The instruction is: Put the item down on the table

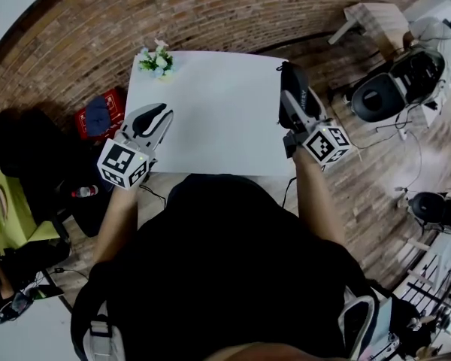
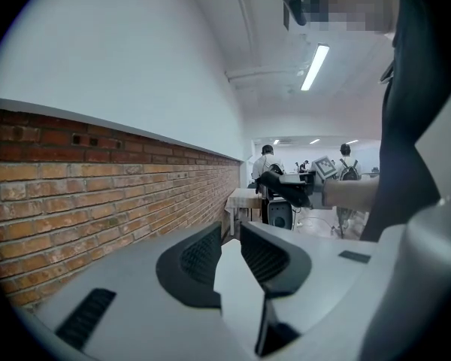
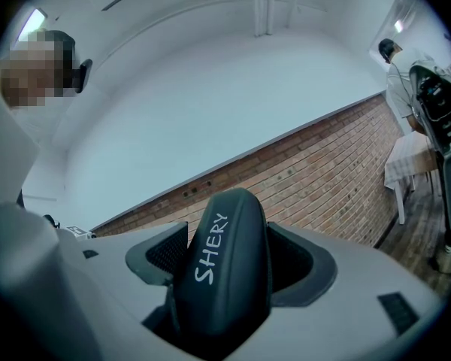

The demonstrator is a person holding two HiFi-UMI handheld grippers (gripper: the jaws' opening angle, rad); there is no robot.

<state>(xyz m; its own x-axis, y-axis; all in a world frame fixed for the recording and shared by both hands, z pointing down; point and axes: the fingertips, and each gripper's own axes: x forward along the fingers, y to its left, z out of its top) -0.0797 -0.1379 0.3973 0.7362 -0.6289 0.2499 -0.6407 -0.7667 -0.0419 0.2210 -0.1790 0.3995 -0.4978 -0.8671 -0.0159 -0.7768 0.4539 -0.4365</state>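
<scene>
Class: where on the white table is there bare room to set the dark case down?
The white table is bare across its whole middle, between the left gripper and the right gripper holding the dark case. Only the far left corner is crowded, by the small flowers.

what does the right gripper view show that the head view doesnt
Only the right gripper view: the white SHERY lettering on the dark case, and the pads of the right tongs pressing on its sides.
Only the head view: the white table, the flowers at its far left corner, and the left tongs at its left edge.
Both: the dark case gripped in the right tongs, and brickwork beyond.
</scene>
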